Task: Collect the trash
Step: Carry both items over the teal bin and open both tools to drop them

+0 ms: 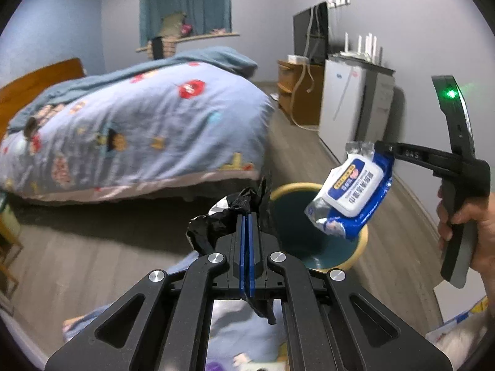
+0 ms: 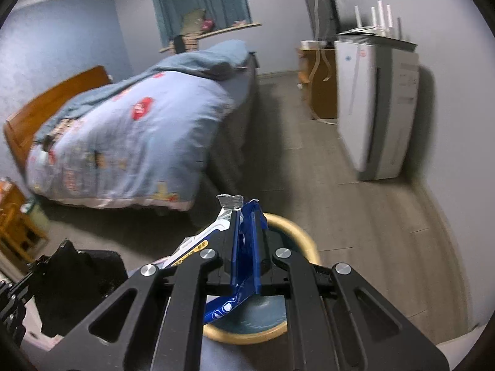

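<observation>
My left gripper (image 1: pixel 247 216) is shut on a crumpled black plastic bag (image 1: pixel 213 225), which bulges out to the left of its blue pads. My right gripper (image 2: pixel 246 216) is shut on the edge of a blue and white wet-wipe pack (image 1: pixel 352 188). In the left wrist view that pack hangs from the right gripper's (image 1: pixel 385 148) tip, above a round bin (image 1: pixel 360 247) with a tan rim and a dark teal inside. In the right wrist view the pack (image 2: pixel 198 247) trails down to the left, and the bin (image 2: pixel 297 232) lies just below the fingers.
A bed with a blue patterned quilt (image 1: pixel 133 123) fills the left and middle. A white appliance (image 1: pixel 343 102) and a wooden cabinet (image 1: pixel 297 92) stand along the right wall. A hand (image 1: pixel 476 232) holds the right gripper's handle. Grey wooden floor (image 2: pixel 371 216) lies around the bin.
</observation>
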A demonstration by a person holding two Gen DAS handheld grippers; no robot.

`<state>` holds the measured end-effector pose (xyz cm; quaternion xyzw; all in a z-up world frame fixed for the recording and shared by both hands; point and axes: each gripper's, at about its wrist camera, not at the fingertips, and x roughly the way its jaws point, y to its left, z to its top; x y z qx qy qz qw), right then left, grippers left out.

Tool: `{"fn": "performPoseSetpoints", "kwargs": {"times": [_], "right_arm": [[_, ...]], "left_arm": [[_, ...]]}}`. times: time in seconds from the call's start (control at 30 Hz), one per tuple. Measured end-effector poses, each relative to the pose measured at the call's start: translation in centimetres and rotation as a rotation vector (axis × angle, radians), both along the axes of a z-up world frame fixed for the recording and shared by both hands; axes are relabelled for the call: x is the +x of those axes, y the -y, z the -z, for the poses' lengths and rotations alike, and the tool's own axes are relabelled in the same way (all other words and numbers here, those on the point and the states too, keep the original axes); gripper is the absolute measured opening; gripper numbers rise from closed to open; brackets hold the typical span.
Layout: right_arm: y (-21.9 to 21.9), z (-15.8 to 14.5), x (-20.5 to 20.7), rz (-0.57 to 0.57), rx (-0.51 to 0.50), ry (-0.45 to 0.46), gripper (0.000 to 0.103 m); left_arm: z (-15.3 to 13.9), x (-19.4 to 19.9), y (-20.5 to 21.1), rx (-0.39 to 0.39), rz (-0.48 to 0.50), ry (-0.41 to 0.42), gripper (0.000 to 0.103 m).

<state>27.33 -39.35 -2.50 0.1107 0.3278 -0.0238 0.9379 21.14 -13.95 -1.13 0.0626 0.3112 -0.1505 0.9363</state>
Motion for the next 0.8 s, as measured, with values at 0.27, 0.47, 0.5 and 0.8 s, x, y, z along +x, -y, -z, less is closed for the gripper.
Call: {"fn": "performPoseSetpoints", "kwargs": {"times": [0.27, 0.47, 0.5, 0.8], "right_arm": [[2.6, 4.8, 2.7, 0.091, -0.066, -0.100, 0.007], [2.9, 6.0, 3.1, 0.113, -0.031, -0.115, 0.018], [2.9, 6.0, 3.2, 0.110, -0.029, -0.113, 0.023], [2.8, 5.3, 3.1, 0.109, -0.009, -0.084, 0.057]], "left_arm": [[5.4, 5.3, 5.8, 0.049, 0.057, -0.068, 0.002], [8.4, 7.9, 7.0, 0.044, 0.044, -0.094, 0.003], [8.6, 8.1, 6.9, 0.038, 0.037, -0.094, 0.005], [8.1, 7.4, 5.5, 0.013, -0.006, -0.040, 0.073]]}}
